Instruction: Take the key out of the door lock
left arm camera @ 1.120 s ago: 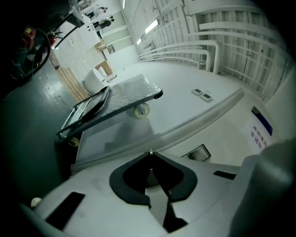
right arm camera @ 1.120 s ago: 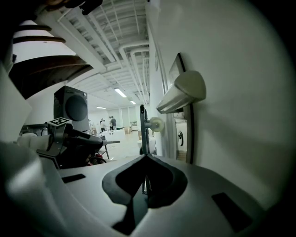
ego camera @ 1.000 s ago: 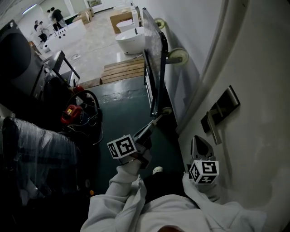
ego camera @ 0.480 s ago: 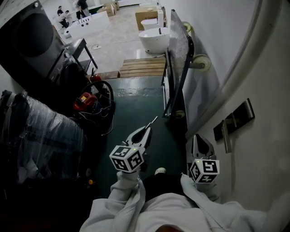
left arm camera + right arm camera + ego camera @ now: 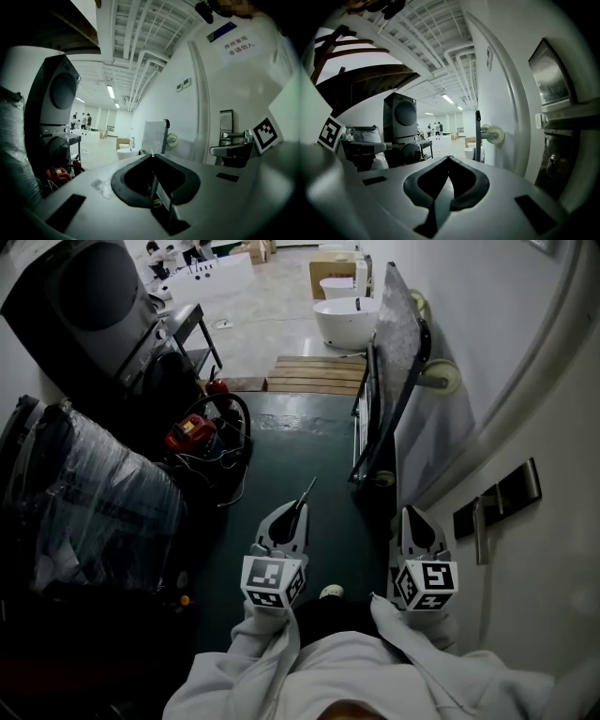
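Metal key, in left gripper (protruding)

Left gripper and right gripper white, cubes with black-and-white square markers. Key silvery. Floor dark green. Door white, lock plate dark grey. Red tool far left.

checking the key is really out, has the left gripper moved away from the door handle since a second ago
Yes. The left gripper, shut on the key, has drawn left, away from the door handle.
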